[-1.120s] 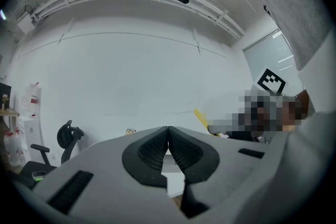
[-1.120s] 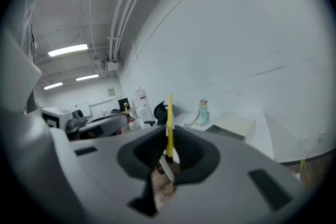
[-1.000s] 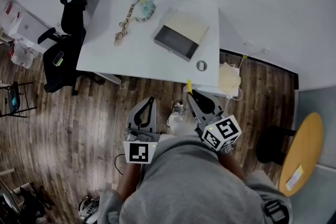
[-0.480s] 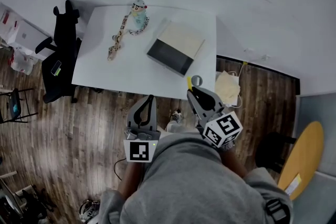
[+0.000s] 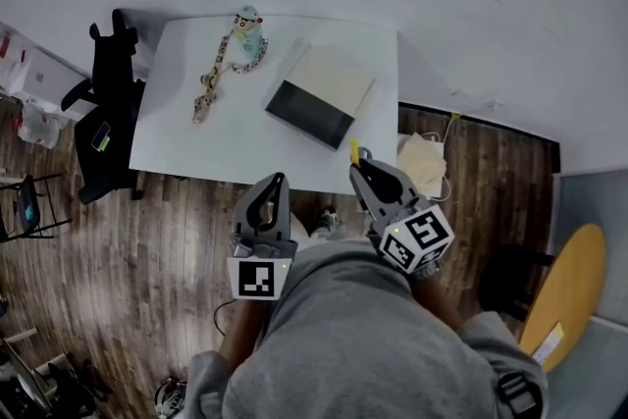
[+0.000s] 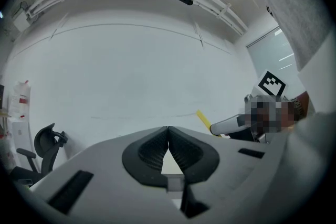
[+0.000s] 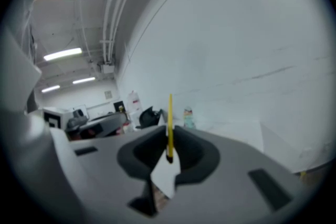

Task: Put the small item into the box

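My right gripper point(image 5: 357, 169) is shut on a thin yellow stick point(image 5: 353, 152) that juts out past its jaws; in the right gripper view the stick point(image 7: 169, 124) stands upright between the pads. My left gripper point(image 5: 278, 181) is shut with nothing in it, its jaws meeting at the tips point(image 6: 168, 129). Both hover at the near edge of the white table point(image 5: 235, 137). The open box point(image 5: 306, 109), dark inside with a cream lid, lies on the table beyond the right gripper.
A toy figure point(image 5: 247, 23) and a beaded snake-like string point(image 5: 210, 79) lie at the table's far left. A black office chair point(image 5: 108, 103) stands left of the table. A cream bundle point(image 5: 422, 164) sits on the wooden floor at right, near a round yellow table point(image 5: 564, 280).
The table and box have come nearer in the head view. Both grippers now reach its near edge, and the right one covers the small grey ring seen earlier.
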`<state>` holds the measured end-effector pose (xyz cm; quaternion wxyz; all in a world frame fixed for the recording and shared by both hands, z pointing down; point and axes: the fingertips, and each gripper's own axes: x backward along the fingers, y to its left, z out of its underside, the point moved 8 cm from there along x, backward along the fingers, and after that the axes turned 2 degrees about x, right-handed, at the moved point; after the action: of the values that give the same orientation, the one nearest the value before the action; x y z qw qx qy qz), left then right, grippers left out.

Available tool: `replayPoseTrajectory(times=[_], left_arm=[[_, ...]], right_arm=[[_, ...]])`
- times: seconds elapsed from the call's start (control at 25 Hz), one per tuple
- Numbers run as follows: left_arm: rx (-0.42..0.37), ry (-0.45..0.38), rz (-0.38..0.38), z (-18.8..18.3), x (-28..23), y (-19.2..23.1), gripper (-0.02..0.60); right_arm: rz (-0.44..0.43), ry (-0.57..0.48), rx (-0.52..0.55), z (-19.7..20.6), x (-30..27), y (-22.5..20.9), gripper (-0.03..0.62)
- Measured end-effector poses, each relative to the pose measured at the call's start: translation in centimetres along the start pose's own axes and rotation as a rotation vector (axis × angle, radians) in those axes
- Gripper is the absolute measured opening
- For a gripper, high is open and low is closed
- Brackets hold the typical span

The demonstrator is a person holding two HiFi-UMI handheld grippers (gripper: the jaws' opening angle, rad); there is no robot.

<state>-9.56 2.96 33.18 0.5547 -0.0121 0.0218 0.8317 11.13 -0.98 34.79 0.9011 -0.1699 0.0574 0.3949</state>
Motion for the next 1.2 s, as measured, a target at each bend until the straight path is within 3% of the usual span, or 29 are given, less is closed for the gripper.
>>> replayPoseTrajectory(times=[0.32, 0.48, 0.88, 1.04, 1.2], left_arm=[[-0.007, -0.013, 0.094, 0.0, -3.1, 0.4, 0.032], [0.000, 0.031, 0.137, 0.3, -4.8, 2.2, 0.032], [0.018, 0.036, 0.236, 0.1, -10.5, 6.9, 0.032], [-0.039, 0.057, 0.287, 0.4, -12.3, 8.8, 0.032], [-0.017, 0.073, 0.314, 0.7, -13.6, 10.2, 0.032]], right_arm=[[0.056, 0.010, -0.017, -0.1, -1.0, -1.2, 0.071], [0.099, 0.020, -0.027, -0.4, -2.6, -1.6, 0.071], [0.191, 0.037, -0.048, -1.9, -7.6, -2.5, 0.071], [0.219, 0.044, -0.053, -2.2, -9.6, -3.0, 0.071], [0.244, 0.058, -0.066, -2.0, -11.3, -3.1, 0.071]])
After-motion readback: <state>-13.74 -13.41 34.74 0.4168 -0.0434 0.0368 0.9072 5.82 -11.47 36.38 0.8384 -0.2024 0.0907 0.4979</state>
